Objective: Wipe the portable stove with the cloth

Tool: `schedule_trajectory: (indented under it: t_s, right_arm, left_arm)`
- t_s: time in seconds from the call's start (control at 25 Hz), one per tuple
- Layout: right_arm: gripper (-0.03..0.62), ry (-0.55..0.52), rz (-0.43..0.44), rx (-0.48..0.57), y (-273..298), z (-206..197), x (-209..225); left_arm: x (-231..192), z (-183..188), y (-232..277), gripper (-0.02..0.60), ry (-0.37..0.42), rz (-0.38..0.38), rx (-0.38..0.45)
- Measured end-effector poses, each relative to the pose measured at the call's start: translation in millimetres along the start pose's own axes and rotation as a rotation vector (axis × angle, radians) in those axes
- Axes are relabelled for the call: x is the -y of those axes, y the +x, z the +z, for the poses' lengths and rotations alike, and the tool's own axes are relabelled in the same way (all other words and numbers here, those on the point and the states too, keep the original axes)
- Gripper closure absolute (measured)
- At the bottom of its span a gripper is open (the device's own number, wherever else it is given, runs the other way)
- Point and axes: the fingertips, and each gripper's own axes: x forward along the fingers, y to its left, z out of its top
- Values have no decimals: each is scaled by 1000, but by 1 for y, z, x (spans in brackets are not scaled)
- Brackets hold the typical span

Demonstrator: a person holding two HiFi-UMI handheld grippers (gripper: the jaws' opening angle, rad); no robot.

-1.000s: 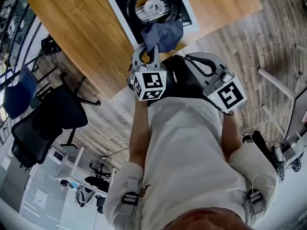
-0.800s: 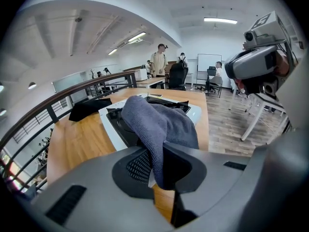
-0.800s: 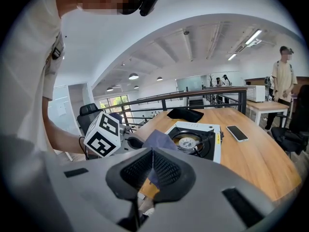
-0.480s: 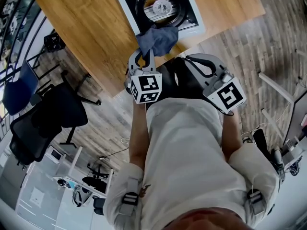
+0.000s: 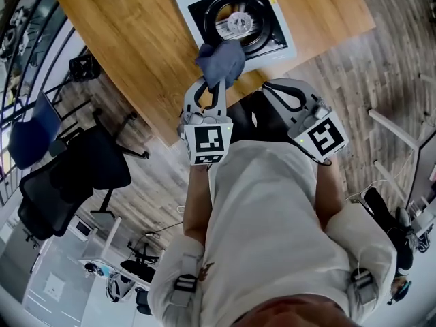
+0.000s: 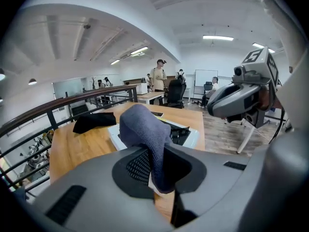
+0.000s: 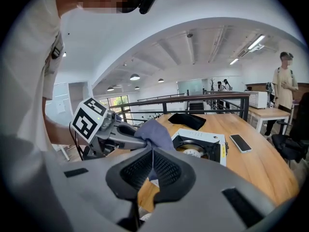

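The white portable stove (image 5: pixel 238 22) with its black round burner stands on the wooden table (image 5: pixel 136 39). My left gripper (image 5: pixel 212 82) is shut on a grey-blue cloth (image 5: pixel 220 60), which hangs bunched in the air over the stove's near edge. In the left gripper view the cloth (image 6: pixel 142 129) fills the gap between the jaws, with the stove (image 6: pixel 181 133) beyond it. My right gripper (image 5: pixel 271 88) is shut and empty, near the table's edge to the right of the left one. Its own view shows the left gripper (image 7: pixel 111 127), the cloth (image 7: pixel 155 134) and the stove (image 7: pixel 200 146).
A black cloth (image 7: pixel 186 121) lies behind the stove and a phone (image 7: pixel 240 142) to its right. A black office chair (image 5: pixel 68 176) and a blue chair (image 5: pixel 27 131) stand left of the table. A metal railing (image 6: pixel 58 111) runs past the table's far side.
My left gripper has risen with the cloth, lifting it off the stove's near edge; the cloth now hangs bunched instead of lying spread. The right gripper has hardly shifted.
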Motion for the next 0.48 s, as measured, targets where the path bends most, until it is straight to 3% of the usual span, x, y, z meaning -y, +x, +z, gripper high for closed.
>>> schedule_trajectory:
  t_s: [0.48]
  right_arm:
    - [569,-87,-86,9,23,43,16]
  left_arm:
    - [-25,61,14,526,34,-67,134]
